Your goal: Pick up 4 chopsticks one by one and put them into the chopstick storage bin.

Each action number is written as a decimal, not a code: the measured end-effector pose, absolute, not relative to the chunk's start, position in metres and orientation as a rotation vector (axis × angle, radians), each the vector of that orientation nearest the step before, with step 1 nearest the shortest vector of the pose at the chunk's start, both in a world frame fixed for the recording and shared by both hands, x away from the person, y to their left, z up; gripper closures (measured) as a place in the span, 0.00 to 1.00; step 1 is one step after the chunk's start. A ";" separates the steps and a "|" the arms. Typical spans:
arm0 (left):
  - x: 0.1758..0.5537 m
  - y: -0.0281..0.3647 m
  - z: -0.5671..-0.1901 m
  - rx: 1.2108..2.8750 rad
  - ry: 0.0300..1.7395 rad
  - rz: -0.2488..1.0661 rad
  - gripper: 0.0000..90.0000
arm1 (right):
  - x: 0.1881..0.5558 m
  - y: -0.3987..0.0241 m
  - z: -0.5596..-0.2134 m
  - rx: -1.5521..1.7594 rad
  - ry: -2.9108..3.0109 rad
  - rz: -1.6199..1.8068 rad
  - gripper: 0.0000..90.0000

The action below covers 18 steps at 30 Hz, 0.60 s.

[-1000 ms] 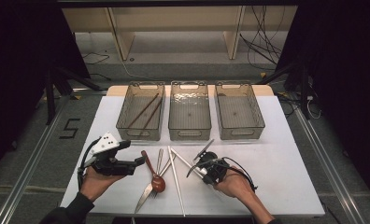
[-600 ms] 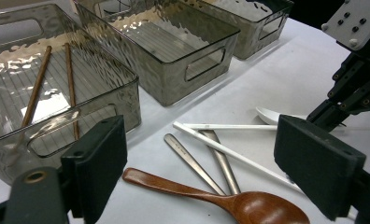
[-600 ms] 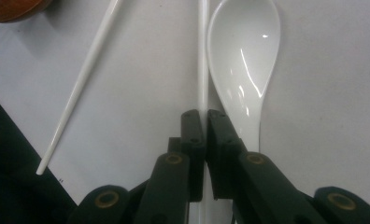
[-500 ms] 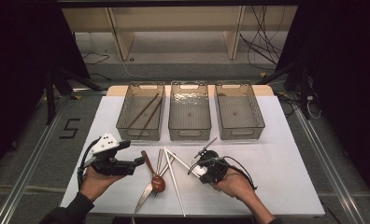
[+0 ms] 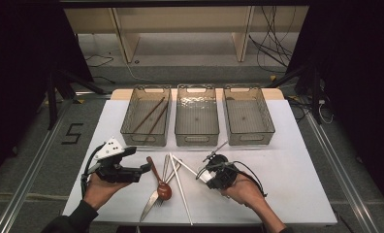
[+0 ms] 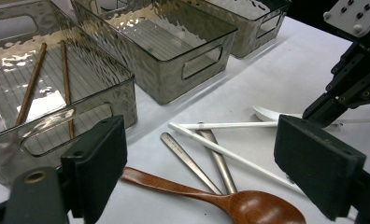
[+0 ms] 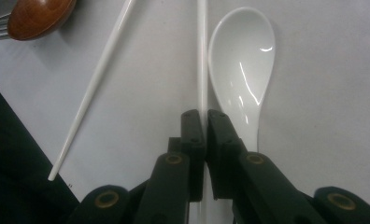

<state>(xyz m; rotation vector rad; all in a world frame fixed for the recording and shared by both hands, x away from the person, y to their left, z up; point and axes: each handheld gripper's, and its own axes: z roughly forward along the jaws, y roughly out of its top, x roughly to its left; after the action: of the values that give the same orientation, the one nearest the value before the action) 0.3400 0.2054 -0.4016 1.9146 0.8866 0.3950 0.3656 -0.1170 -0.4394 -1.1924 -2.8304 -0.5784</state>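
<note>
3 clear bins [image 5: 196,115], 2 brown chopsticks [image 5: 150,115] in leftmost, right gripper [image 7: 201,122] clamping white chopstick [image 7: 202,56], left gripper [image 6: 202,163] wide

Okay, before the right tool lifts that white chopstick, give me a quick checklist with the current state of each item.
1. Right tool shut on the white chopstick: ok.
2. White spoon outside the grip: ok, it lies beside the jaws.
3. Second white chopstick free of the grip: ok, apart on the table.
4. Left tool clear of the lift: ok, open and holding nothing, near the wooden spoon.
5. Middle bin and right bin have room: ok.
6. Whether the held chopstick crosses other cutlery: cannot tell.
</note>
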 end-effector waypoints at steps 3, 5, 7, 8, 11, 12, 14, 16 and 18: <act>0.340 0.205 -0.402 1.912 0.888 0.387 0.19 | 0.366 -0.119 -0.437 -1.195 -2.821 -0.598 0.96; 0.340 0.205 -0.402 1.911 0.890 0.387 0.19 | 0.367 -0.121 -0.435 -1.206 -2.814 -0.614 0.97; 0.341 0.204 -0.402 1.911 0.891 0.381 0.19 | 0.367 -0.123 -0.433 -1.211 -2.803 -0.644 0.97; 0.341 0.204 -0.402 1.911 0.892 0.381 0.19 | 0.367 -0.123 -0.432 -1.211 -2.798 -0.645 0.96; 0.341 0.204 -0.402 1.911 0.892 0.379 0.19 | 0.368 -0.126 -0.429 -1.217 -2.789 -0.679 0.97; 0.341 0.204 -0.402 1.911 0.892 0.378 0.19 | 0.368 -0.127 -0.428 -1.221 -2.792 -0.692 0.96; 0.341 0.204 -0.403 1.911 0.892 0.376 0.19 | 0.369 -0.129 -0.426 -1.228 -2.783 -0.698 0.97; 0.341 0.204 -0.403 1.910 0.892 0.376 0.19 | 0.370 -0.131 -0.425 -1.231 -2.776 -0.718 0.97; 0.341 0.204 -0.403 1.904 0.897 0.372 0.19 | 0.370 -0.133 -0.423 -1.240 -2.773 -0.736 0.97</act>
<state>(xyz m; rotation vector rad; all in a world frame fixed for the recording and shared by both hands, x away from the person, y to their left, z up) 0.3409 0.2043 -0.4027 1.9035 0.8969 0.3717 0.3698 -0.1330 -0.4228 -1.2403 -2.7726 -0.7358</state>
